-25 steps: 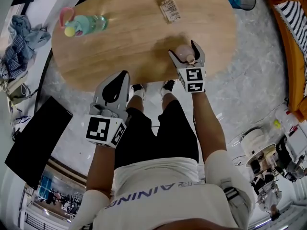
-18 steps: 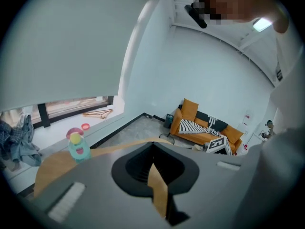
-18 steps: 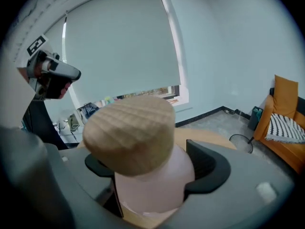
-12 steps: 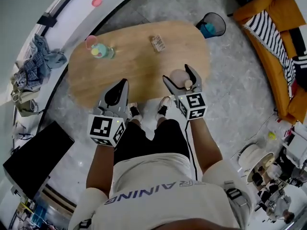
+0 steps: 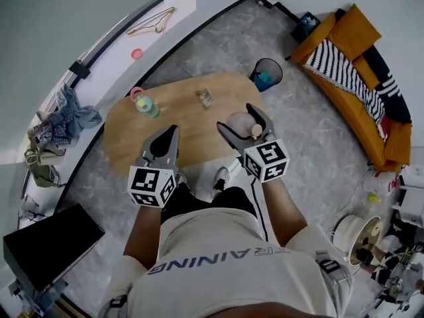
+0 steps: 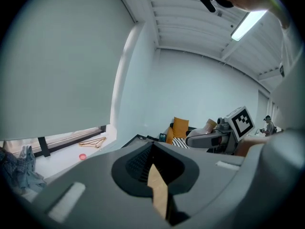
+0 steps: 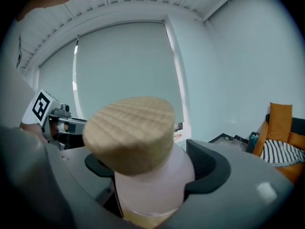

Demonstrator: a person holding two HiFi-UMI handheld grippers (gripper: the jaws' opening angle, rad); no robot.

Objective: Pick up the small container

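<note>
The small container (image 5: pixel 233 122), a pale pink jar with a wooden lid (image 7: pixel 129 131), hangs well above the oval wooden table (image 5: pixel 179 134). My right gripper (image 5: pixel 237 118) is shut on it, one jaw on each side of the pink body (image 7: pixel 153 181). In the right gripper view the jar fills the space between the jaws, with the lid tilted toward the camera. My left gripper (image 5: pixel 172 132) hovers over the table's near edge, jaws together with nothing in them. In the left gripper view the left gripper (image 6: pixel 153 152) points toward the wall and window.
A green bottle with a pink top (image 5: pixel 145 104) and a small packet (image 5: pixel 205 97) lie on the table. A dark bin (image 5: pixel 265 75) stands beyond its far end. An orange sofa (image 5: pixel 354 45) is at the right, and clothes (image 5: pixel 65 116) lie at the left.
Both grippers and the head camera have risen far above the table, which now looks much smaller. The jar has gone up with the right gripper, still gripped.
</note>
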